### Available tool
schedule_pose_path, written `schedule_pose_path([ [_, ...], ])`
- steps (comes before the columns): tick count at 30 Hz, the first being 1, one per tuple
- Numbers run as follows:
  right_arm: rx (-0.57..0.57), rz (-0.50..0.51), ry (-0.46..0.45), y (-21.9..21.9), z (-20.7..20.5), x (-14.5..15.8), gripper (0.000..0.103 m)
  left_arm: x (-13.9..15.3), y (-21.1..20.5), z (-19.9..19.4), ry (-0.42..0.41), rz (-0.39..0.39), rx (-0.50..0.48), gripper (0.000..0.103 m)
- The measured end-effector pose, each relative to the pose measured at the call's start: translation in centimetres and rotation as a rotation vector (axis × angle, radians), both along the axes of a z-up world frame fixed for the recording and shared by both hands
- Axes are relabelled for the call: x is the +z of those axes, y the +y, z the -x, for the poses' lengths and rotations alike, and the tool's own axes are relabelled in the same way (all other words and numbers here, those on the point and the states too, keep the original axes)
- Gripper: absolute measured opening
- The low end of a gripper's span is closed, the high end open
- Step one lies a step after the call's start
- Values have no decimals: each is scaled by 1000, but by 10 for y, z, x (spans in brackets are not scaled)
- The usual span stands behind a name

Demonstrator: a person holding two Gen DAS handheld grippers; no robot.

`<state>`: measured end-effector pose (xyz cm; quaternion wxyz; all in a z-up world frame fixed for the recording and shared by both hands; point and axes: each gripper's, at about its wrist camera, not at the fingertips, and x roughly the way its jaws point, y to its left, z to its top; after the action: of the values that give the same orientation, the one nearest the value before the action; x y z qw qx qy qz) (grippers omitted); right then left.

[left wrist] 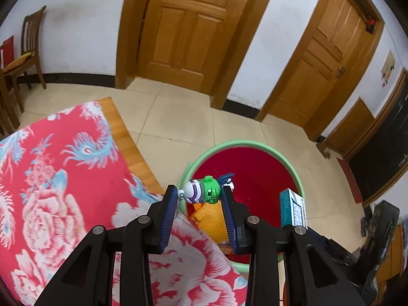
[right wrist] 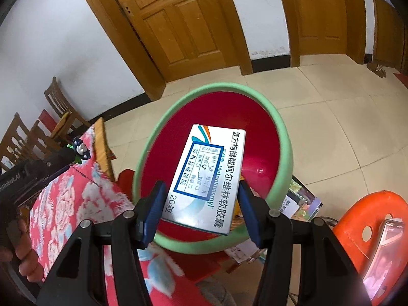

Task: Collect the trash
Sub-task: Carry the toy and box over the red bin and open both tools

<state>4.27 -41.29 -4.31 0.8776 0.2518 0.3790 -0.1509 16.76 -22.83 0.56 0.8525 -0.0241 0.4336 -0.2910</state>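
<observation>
Left wrist: blue pads of my left gripper (left wrist: 201,191) clamp a small green-and-white toy figure (left wrist: 202,188) at the fingertips, above the near edge of the red bin (left wrist: 255,176) with its green rim; the floral tablecloth (left wrist: 63,178) lies just beside, tiled floor beyond. Right wrist: my right gripper (right wrist: 201,191) holds a white medicine box (right wrist: 209,176) flat over that bin's mouth, an orange stool (right wrist: 357,211) with a phone (right wrist: 387,250) at right.

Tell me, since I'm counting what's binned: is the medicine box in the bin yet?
Not yet: the medicine box is clamped in the right gripper, above the bin.
</observation>
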Motion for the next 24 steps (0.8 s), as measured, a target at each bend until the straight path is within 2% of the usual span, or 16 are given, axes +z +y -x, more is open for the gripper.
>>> schedule_pose_path([
  [11,-26,-34,20,-18,1,-12,59,-20,-28,5,34,-29,-53,36],
  [24,-62,-7,-40,-16,18,10,60,-41,-60,1,58,-98,-111,36],
])
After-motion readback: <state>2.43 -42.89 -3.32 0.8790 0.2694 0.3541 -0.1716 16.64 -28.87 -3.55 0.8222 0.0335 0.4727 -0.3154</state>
